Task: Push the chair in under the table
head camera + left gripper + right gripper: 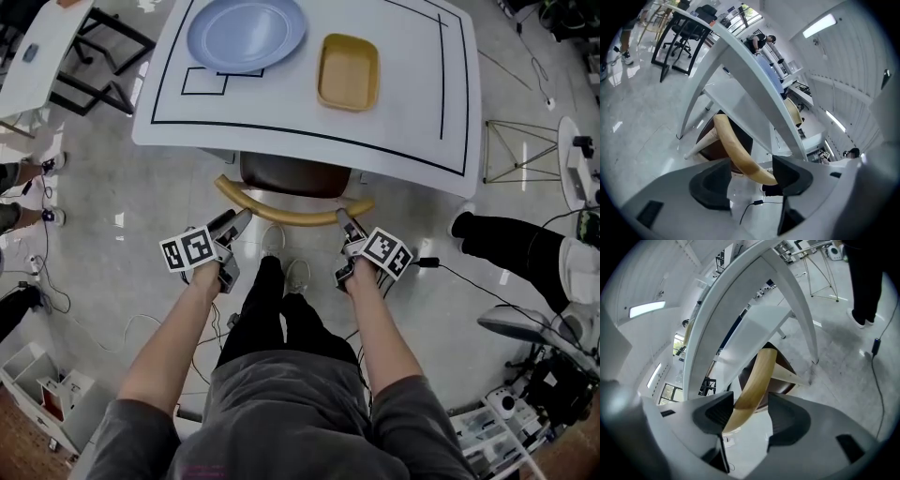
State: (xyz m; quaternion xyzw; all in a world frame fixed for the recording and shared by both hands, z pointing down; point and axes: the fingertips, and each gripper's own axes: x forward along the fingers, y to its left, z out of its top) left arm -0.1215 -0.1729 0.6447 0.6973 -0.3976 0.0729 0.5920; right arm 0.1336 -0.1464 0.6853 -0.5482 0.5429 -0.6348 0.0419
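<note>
The left hand-held gripper (239,217) and the right hand-held gripper (345,220) both stand with their jaws apart. Each one sits at an end of the chair's curved back rail (291,214). In each gripper view the rail runs through the gap between the pads, and neither pair is pressed shut on it. In the right gripper view the rail lies close against one pad; whether it touches I cannot tell.

The rail is bare, rounded wood, stiff and smooth, so I judge pads could slide along it. The chair looks light enough to slide on the glossy floor (122,187), though a leg might catch. The sound place to take hold is where the grippers are now, one near each end of the rail. That way a push goes in straight and the chair does not twist.

The rail's long axis runs side to side, about level with the near edge of the desk (412,141), and it bows toward the person. The chair faces the desk. Its dark seat (292,174) is already mostly under the top, with the rail just outside the edge.

Farther on, a blue plate (246,33) and a yellow tray (348,71) rest on the desk.
</note>
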